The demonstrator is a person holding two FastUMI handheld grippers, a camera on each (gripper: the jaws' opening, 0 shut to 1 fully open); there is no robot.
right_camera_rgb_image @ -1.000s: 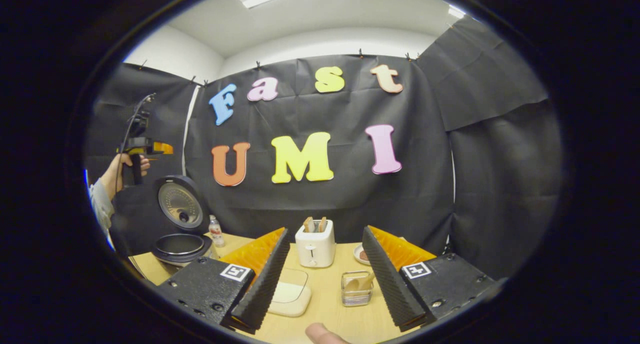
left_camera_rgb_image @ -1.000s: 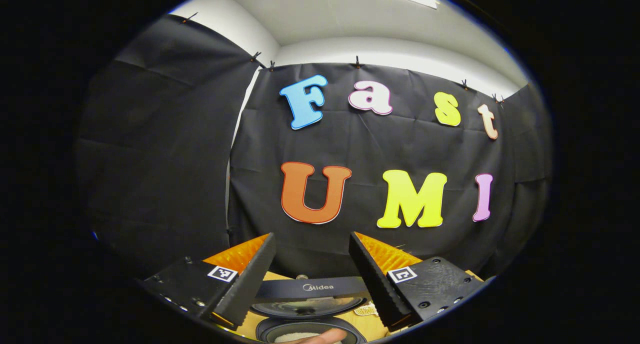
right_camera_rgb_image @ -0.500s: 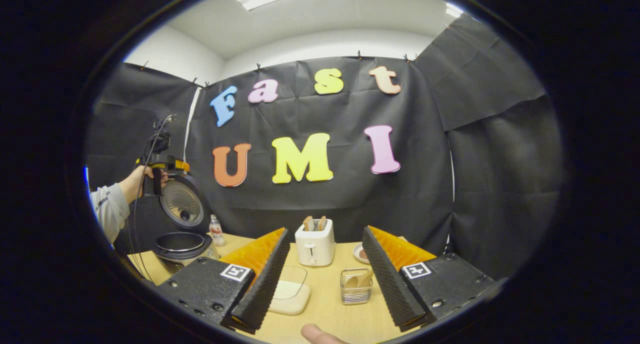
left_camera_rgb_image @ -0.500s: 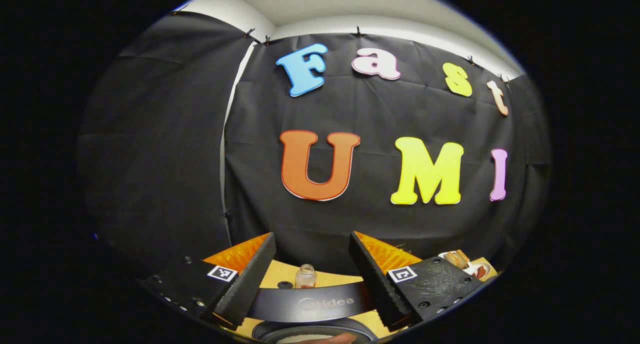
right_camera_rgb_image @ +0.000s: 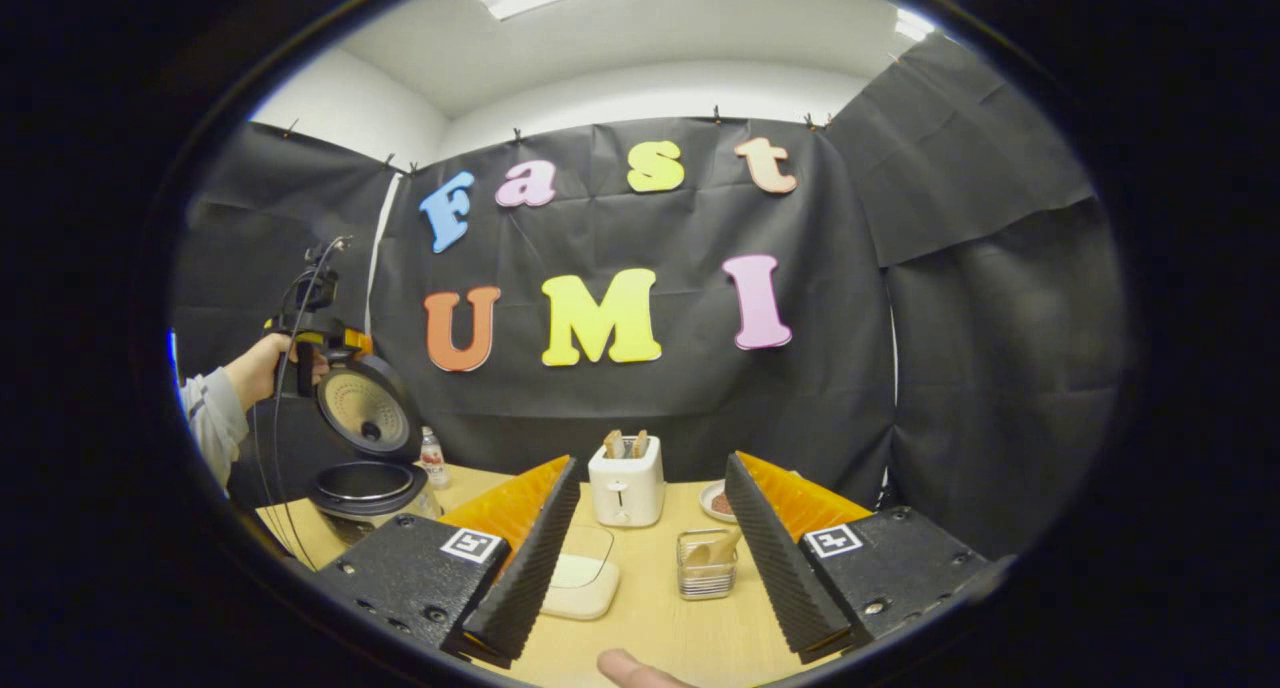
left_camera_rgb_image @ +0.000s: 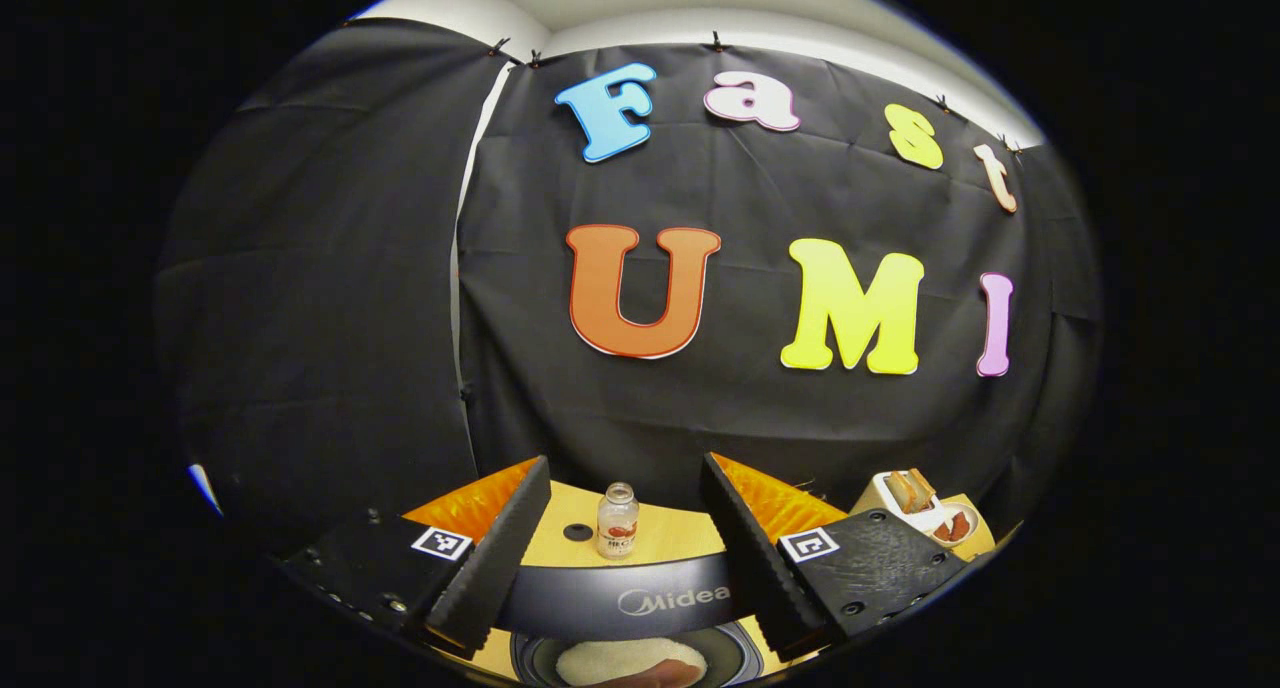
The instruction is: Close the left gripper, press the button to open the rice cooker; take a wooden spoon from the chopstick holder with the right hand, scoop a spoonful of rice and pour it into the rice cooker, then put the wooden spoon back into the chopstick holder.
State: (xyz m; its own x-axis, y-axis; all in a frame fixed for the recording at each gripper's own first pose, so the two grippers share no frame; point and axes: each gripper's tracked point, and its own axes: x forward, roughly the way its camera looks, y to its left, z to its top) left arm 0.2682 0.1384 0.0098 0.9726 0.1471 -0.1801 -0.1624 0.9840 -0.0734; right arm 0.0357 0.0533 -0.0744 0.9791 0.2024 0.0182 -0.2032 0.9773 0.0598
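The rice cooker [right_camera_rgb_image: 362, 490] stands at the table's left with its round lid [right_camera_rgb_image: 366, 418] raised. My left gripper [right_camera_rgb_image: 335, 338], held by a hand, hovers at the lid's top edge. In the left gripper view my left gripper [left_camera_rgb_image: 625, 460] is open, and the lid's dark rim [left_camera_rgb_image: 620, 600] crosses low between its fingers. Below the rim lies the pot with white rice [left_camera_rgb_image: 610, 658]. My right gripper [right_camera_rgb_image: 650, 460] is open and holds nothing above the table's front. The wire chopstick holder [right_camera_rgb_image: 707, 568] with the wooden spoon [right_camera_rgb_image: 716, 552] sits just beyond it. A white rice box [right_camera_rgb_image: 580, 575] lies left of the holder.
A white toaster [right_camera_rgb_image: 625, 483] with bread stands at the back, a small plate [right_camera_rgb_image: 718, 501] to its right. A little bottle [right_camera_rgb_image: 433, 458] stands behind the cooker, also visible as bottle [left_camera_rgb_image: 618, 520]. A sleeve [right_camera_rgb_image: 210, 418] reaches in from the left.
My left gripper has come down from high above the cooker to the lid's top edge, and its view tilted down. The right gripper has barely moved.
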